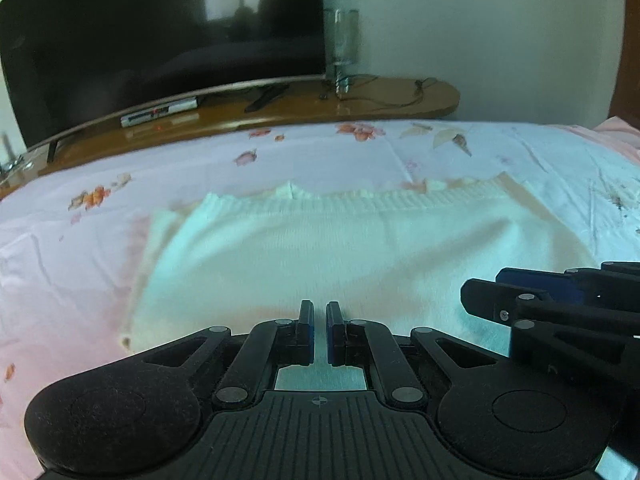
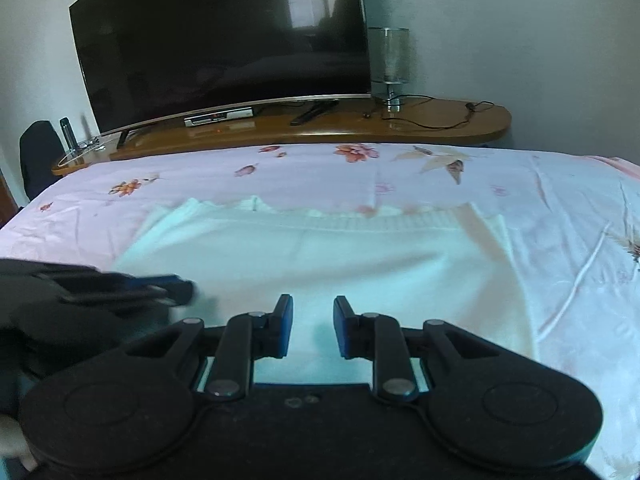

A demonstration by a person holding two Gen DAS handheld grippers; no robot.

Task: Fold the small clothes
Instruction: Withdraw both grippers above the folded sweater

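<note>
left claw [image 1: 319,330] nearly closed (empty), right claw [image 2: 313,328] open over white garment [image 1: 320,248]; a shallow pinch could drag it crooked.

Your left wrist camera sits low and close over the near edge of the garment [image 1: 320,248] and faces 12 o'clock toward the TV [image 1: 160,28]. Your right wrist camera looks the same way from just beside it, a little higher. Both views share the garment [image 2: 312,256], bed [image 2: 560,200], TV [image 2: 224,40] and shelf [image 2: 440,120].
</note>
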